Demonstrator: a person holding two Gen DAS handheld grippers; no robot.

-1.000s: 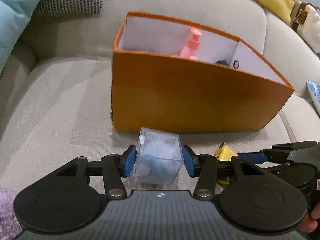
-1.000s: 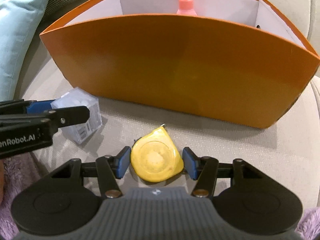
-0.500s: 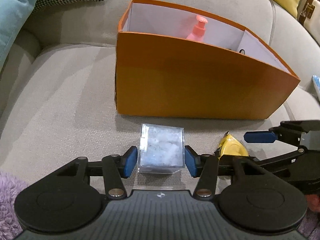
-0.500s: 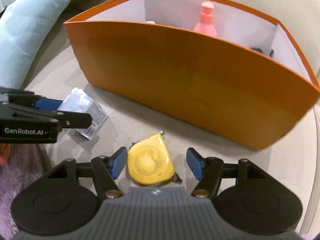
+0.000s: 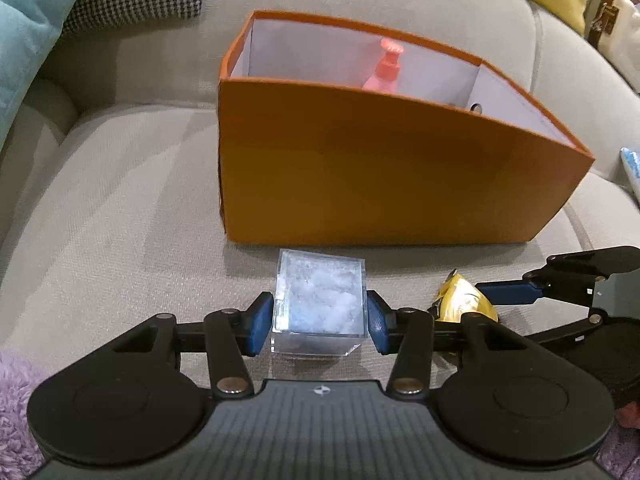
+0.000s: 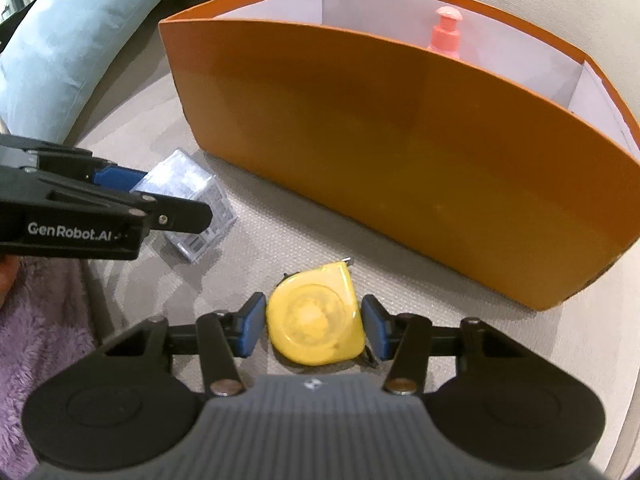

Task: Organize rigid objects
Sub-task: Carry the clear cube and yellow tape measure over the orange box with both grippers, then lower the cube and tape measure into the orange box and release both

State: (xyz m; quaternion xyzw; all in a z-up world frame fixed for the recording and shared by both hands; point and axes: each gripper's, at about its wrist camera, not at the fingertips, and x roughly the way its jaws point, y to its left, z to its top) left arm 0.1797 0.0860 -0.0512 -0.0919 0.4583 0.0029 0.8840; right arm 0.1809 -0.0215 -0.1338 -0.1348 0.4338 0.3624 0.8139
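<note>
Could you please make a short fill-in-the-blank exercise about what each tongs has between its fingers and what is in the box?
1. The left tongs frame a clear plastic ____ filled with white material.
2. The right tongs frame a tape measure of ____ colour.
3. Inside the orange box stands a ____ pump bottle.

Missing words: box; yellow; pink

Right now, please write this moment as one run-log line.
left tongs: around clear box, grip unclear | right tongs: around yellow tape measure, grip unclear | orange bin: holds pink bottle
</note>
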